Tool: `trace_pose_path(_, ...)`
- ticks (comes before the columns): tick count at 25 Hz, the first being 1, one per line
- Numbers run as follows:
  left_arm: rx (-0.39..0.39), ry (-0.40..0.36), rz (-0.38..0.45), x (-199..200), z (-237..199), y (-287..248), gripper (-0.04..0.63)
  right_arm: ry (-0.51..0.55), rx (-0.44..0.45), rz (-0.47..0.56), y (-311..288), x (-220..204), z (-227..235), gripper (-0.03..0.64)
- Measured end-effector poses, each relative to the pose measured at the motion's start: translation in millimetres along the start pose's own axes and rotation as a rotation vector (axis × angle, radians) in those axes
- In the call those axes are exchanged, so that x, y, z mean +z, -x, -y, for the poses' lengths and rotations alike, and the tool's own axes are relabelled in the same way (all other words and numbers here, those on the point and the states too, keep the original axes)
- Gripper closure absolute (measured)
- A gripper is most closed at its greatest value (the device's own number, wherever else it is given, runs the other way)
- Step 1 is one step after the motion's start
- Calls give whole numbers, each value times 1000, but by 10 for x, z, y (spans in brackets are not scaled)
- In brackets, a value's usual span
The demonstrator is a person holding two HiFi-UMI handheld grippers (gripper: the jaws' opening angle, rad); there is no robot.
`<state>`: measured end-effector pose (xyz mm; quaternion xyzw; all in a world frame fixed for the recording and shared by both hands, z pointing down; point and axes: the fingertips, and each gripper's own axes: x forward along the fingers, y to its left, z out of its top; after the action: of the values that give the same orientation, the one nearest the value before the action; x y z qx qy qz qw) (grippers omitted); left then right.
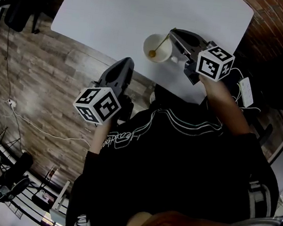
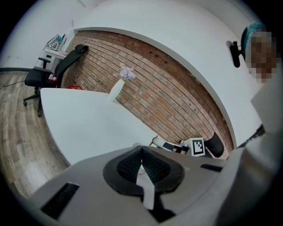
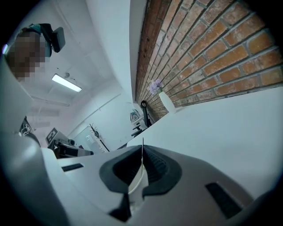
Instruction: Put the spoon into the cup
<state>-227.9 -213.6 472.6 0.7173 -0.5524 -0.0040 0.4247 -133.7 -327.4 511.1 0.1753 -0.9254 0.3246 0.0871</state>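
Note:
A white cup (image 1: 148, 40) stands near the front edge of the white table (image 1: 145, 7). A gold spoon (image 1: 159, 45) leans in it, bowl down inside and handle rising to the upper right. My right gripper (image 1: 173, 32) is at the top of that handle with its jaws closed on it. In the right gripper view the handle shows as a thin line between the shut jaws of the right gripper (image 3: 142, 148). My left gripper (image 1: 127, 61) hovers at the table's front edge, left of and below the cup, shut and holding nothing. In its own view the left gripper (image 2: 141, 149) has its pads meeting.
A white vase with flowers (image 2: 119, 86) stands at the table's far side against the brick wall (image 3: 212, 57). A black office chair (image 2: 57, 70) is beyond the table's far end. Wooden floor (image 1: 42, 81) with a cable lies left of the table.

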Motion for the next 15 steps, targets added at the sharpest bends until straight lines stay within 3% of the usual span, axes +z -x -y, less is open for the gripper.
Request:
trace_pose_path(10,-8,-3,-19,-33,16,-46,592,-18,-10,7,4,-7,86,607)
trace_pose_path(13,-24,-15,-30,-43,59,-12,592,-36,-45,47,85,65,115,543)
trace_pose_path(15,-35,-28,-28,-34,95,35,592,-37,-71,75,164,120,109,534)
